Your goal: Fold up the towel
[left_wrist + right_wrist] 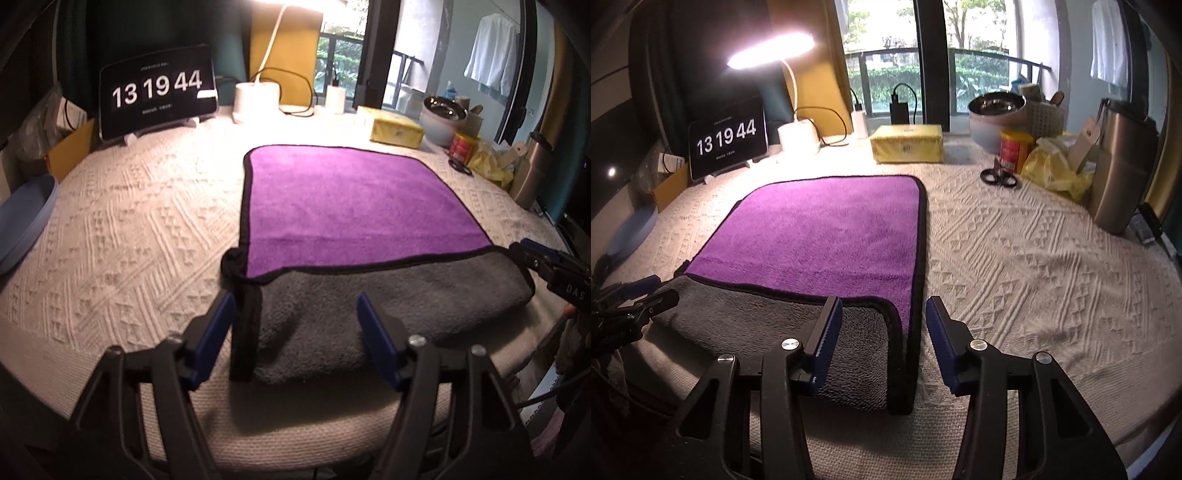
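Observation:
A towel point(351, 206), purple on one side and grey on the other with black trim, lies on the white textured cloth. Its near part is folded back, grey side up point(369, 310). It also shows in the right wrist view point(820, 236). My left gripper point(295, 314) is open at the towel's near left corner, its fingers straddling the black edge. My right gripper point(884, 317) is open at the near right corner, its fingers on either side of the trim. The right gripper's tips show in the left view point(532, 254); the left gripper shows in the right view point(646, 299).
At the back stand a clock display point(157, 92), a lamp base point(256, 98), a yellow pack point(907, 142), a metal bowl point(995, 105), a red can point(1014, 149), scissors point(997, 177), a yellow bag point(1052, 166) and a steel flask point(1119, 173). A blue plate point(22, 218) lies left.

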